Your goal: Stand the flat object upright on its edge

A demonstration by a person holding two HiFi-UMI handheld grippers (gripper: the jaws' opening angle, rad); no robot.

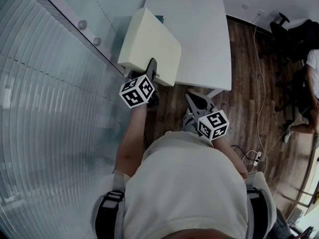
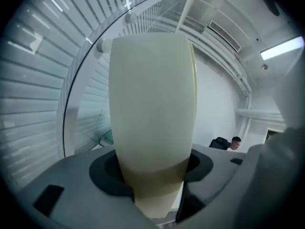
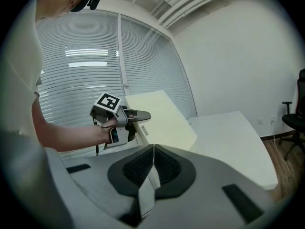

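A thick cream slab [image 1: 149, 41] lies tilted over the left part of the white table [image 1: 204, 39]. Its near edge is lifted by my left gripper [image 1: 151, 69], which is shut on that edge. In the left gripper view the slab [image 2: 152, 99] fills the middle and rises from between the jaws of that gripper [image 2: 155, 178]. The right gripper view shows the slab [image 3: 164, 118] sloping, with the left gripper [image 3: 138, 116] clamped on its near edge. My right gripper [image 1: 195, 101] hangs by the table's front edge, shut and empty, its pads touching [image 3: 153, 152].
A glass wall with blinds [image 1: 45, 108] runs along the left. Wood floor [image 1: 249, 93] with a cable and a power strip [image 1: 254, 157] lies to the right. An office chair [image 1: 284, 29] and a seated person [image 1: 309, 88] are at the far right.
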